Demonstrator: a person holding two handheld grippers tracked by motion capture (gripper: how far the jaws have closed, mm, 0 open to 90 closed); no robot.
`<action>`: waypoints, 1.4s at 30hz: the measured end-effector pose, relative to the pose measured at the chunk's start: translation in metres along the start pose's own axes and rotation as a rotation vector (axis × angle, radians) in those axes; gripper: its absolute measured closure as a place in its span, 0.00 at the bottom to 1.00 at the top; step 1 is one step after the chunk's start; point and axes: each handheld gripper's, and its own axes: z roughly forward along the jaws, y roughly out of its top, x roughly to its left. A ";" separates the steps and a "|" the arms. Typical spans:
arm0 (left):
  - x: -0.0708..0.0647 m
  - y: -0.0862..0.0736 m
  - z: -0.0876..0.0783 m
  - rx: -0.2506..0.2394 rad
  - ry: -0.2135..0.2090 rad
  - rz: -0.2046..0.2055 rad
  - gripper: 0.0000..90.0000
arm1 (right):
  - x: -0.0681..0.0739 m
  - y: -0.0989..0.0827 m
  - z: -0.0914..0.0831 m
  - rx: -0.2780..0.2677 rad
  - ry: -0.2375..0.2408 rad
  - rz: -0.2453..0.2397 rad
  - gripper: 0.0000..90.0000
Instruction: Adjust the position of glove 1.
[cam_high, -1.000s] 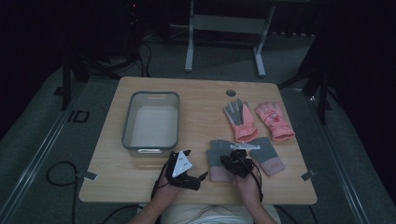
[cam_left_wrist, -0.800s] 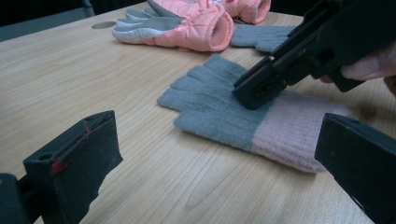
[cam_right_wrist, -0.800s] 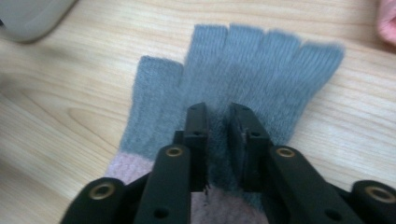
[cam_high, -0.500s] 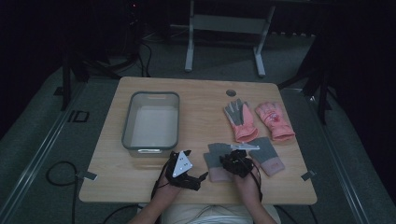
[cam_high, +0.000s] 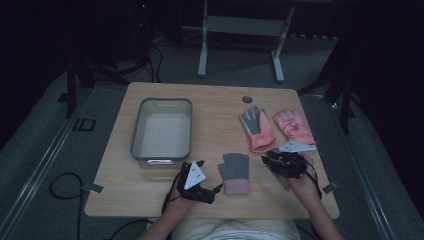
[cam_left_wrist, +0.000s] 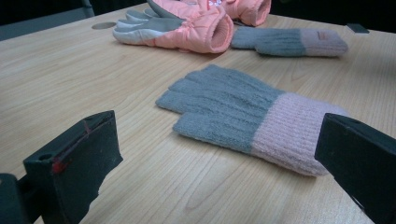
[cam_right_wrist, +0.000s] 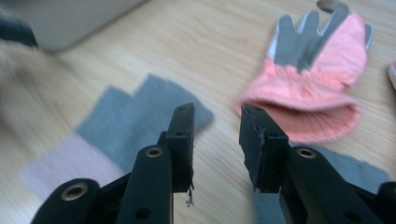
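While the grey knit glove with the pink cuff (cam_high: 234, 172) lies flat near the front table (cam_high: 215, 105) edge, between both hands, the right gripper (cam_high: 283, 163) hovers to its right over the second grey knit glove (cam_right_wrist: 345, 168), jaws just opened partway, nothing between them. Left gripper (cam_high: 198, 181) sits low beside it, jaws wide and empty, framing the cuff, probably staged for a pick. Pink padded gloves (cam_high: 256, 129) lie farther back; grey bin (cam_high: 162, 131) waits left, likely the drop target.
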 end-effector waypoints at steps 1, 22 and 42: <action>0.000 0.000 0.000 0.000 0.000 0.001 0.00 | -0.007 -0.003 -0.002 0.010 -0.003 -0.004 0.72; -0.001 0.000 0.000 0.001 0.002 0.012 0.00 | -0.091 -0.049 0.002 0.126 -0.002 0.007 0.63; -0.001 0.000 0.000 -0.002 0.008 0.010 0.00 | -0.073 -0.048 -0.014 0.134 -0.041 0.158 0.94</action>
